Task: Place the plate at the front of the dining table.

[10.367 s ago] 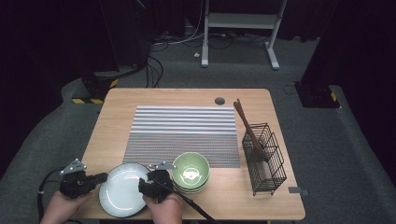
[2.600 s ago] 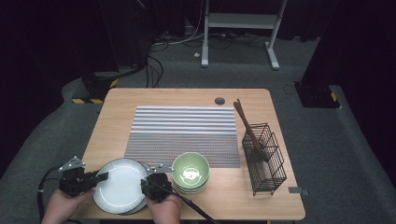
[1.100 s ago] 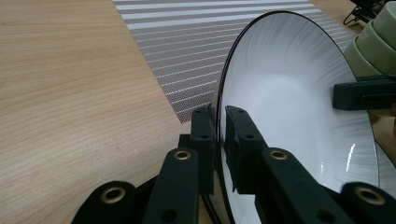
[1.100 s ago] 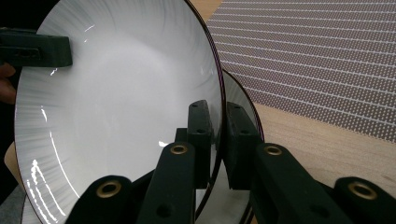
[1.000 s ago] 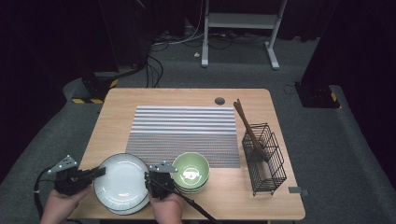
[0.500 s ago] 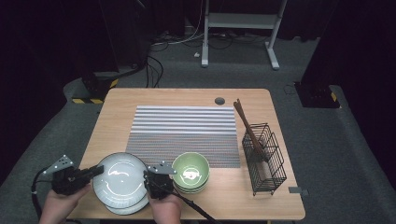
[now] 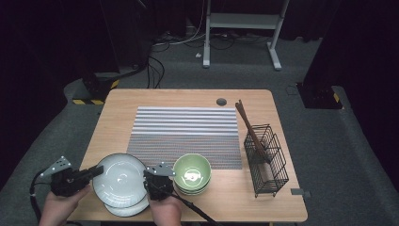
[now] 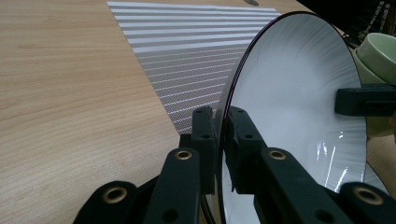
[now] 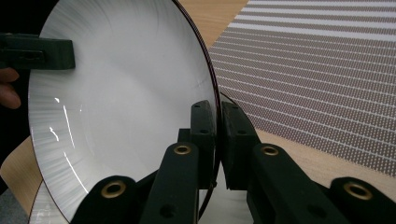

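Note:
A white plate (image 7: 120,176) with a thin dark rim hangs tilted just above a second white plate (image 7: 126,208) at the table's front left. My left gripper (image 7: 97,170) is shut on the upper plate's left rim. My right gripper (image 7: 148,177) is shut on its right rim. In the left gripper view the jaws (image 8: 222,127) pinch the plate (image 8: 289,116) edge, and the other gripper's jaw (image 8: 364,100) shows across it. In the right gripper view the jaws (image 9: 215,122) clamp the plate (image 9: 121,107) rim, opposite the left gripper's jaw (image 9: 37,53).
A stack of green bowls (image 7: 192,173) sits just right of the plates. A grey striped placemat (image 7: 186,134) covers the middle of the wooden table (image 7: 117,103). A black wire basket (image 7: 266,162) with brown wooden sticks (image 7: 248,126) stands at the right.
Since the earliest frames both grippers have lifted the top plate off the lower one and tilted it. Over the last second it has hardly moved.

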A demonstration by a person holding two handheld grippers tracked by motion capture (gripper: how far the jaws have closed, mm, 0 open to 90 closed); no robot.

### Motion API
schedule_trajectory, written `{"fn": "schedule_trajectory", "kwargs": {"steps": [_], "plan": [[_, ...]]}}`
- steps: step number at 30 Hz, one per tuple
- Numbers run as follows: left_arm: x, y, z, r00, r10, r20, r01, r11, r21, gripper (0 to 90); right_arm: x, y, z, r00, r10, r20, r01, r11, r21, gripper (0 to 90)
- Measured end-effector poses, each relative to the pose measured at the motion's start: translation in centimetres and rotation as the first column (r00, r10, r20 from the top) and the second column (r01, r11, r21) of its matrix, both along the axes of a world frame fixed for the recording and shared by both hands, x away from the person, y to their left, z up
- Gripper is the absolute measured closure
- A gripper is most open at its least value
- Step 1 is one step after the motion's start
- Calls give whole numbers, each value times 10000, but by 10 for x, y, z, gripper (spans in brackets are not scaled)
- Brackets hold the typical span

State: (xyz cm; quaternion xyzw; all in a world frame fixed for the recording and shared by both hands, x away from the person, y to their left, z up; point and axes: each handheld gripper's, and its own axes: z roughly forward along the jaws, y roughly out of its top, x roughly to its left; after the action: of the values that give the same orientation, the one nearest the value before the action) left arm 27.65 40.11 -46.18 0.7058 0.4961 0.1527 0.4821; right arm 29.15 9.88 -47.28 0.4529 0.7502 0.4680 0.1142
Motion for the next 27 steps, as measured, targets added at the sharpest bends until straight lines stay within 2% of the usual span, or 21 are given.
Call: {"fn": "schedule_trajectory", "kwargs": {"steps": [15, 22, 27], "plan": [[-5, -4, 11, 9986, 97, 517, -89, 9999, -138, 824, -3, -2, 14, 9980, -110, 616, 116, 9999, -98, 843], [-11, -8, 22, 9942, 278, 1040, -270, 9996, -87, 819, -8, -4, 26, 9949, -100, 1008, 98, 9999, 28, 843], [-13, -11, 25, 9919, 310, 1232, -298, 9995, -111, 818, -9, -7, 31, 9929, -123, 1180, 118, 9999, 47, 844]]}}
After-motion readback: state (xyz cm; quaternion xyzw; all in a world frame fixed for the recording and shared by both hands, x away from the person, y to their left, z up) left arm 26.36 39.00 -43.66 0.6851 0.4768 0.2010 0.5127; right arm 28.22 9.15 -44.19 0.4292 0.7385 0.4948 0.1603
